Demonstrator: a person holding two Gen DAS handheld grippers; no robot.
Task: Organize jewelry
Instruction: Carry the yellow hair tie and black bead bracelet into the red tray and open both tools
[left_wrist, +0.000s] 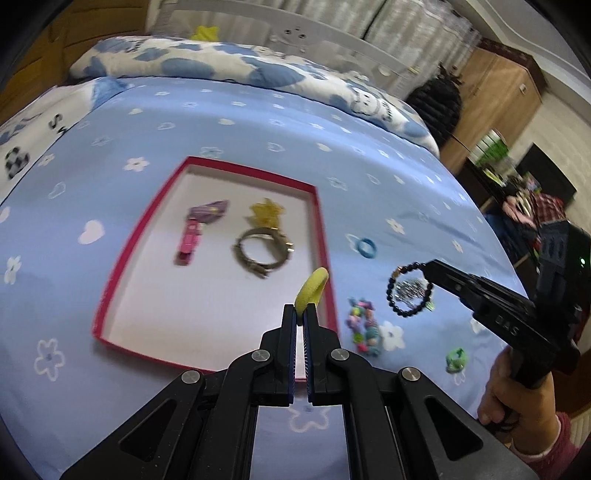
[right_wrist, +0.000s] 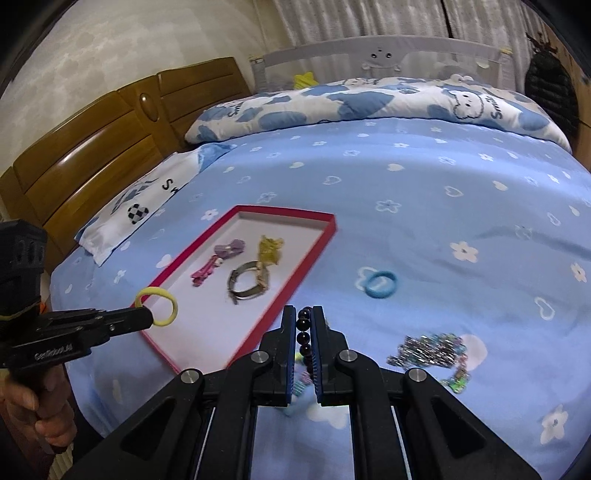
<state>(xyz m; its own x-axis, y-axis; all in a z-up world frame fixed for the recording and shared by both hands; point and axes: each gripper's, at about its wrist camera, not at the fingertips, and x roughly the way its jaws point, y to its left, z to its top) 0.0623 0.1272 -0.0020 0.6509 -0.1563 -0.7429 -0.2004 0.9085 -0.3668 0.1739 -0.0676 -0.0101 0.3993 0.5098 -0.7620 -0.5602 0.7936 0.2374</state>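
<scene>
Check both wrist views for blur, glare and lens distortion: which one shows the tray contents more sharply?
Left wrist view: motion blur smears the red tray and the bangle, and fisheye bends the bed edge. Right wrist view: sharper on the tray, with mild blur on the sparkly chain and glare on the wooden headboard.

Bed sheet (right_wrist: 424, 192) is matt cloth, soft, w/ printed flowers. Headboard (right_wrist: 92, 147) is wood, glossy varnish. Box (left_wrist: 221, 161) looks like paper card, red rim, white matt floor. Left gripper (left_wrist: 300, 314) and right gripper (right_wrist: 304, 314) are black matt plastic w/ shiny metal pins; pads (left_wrist: 294, 354) ribbed. Yellow tie (left_wrist: 312, 290) looks fuzzy cloth; blue tie (right_wrist: 380, 283) same. Beads (left_wrist: 408, 290) are black, glossy, smooth. Bangle (left_wrist: 260, 253) looks metal, dull. Chain pile (right_wrist: 430, 350) glitters like metal.
</scene>
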